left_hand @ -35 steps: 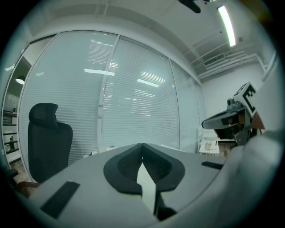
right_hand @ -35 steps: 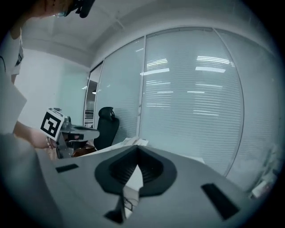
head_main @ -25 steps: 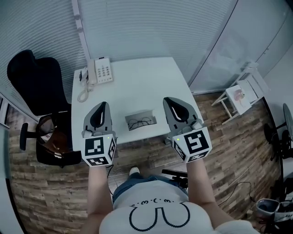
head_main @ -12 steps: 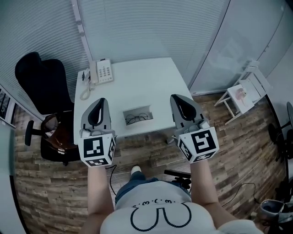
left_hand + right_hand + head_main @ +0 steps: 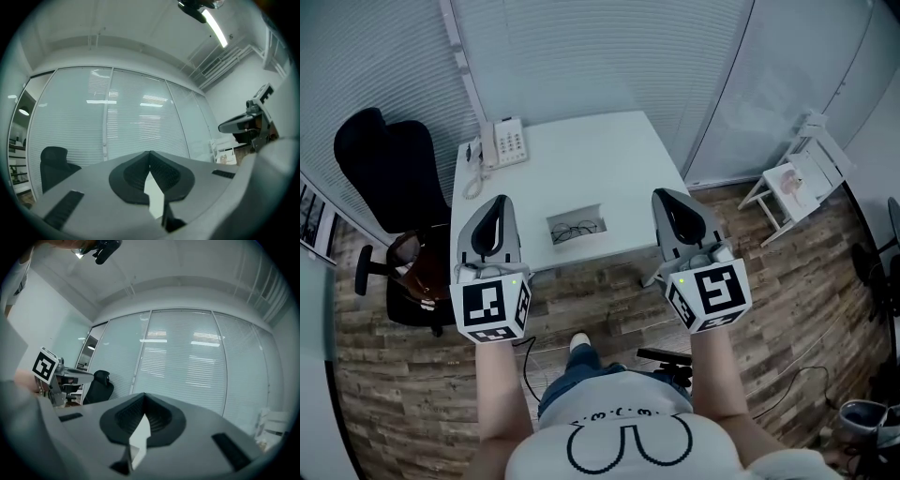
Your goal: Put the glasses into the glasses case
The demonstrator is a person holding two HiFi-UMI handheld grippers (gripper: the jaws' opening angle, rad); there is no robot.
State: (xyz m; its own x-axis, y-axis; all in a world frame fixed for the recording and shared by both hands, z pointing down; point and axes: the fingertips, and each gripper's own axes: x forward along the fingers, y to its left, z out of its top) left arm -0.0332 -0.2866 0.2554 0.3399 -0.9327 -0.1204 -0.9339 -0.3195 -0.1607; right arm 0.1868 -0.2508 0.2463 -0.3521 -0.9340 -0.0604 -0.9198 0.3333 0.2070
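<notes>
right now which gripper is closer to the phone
The left gripper: the phone sits on the table's far left corner, ahead of it, while the right gripper is by the table's right side.

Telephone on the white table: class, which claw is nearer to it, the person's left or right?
Left. The left claw hangs just below the telephone in the head view; the right claw is across the table, far to its right.
</notes>
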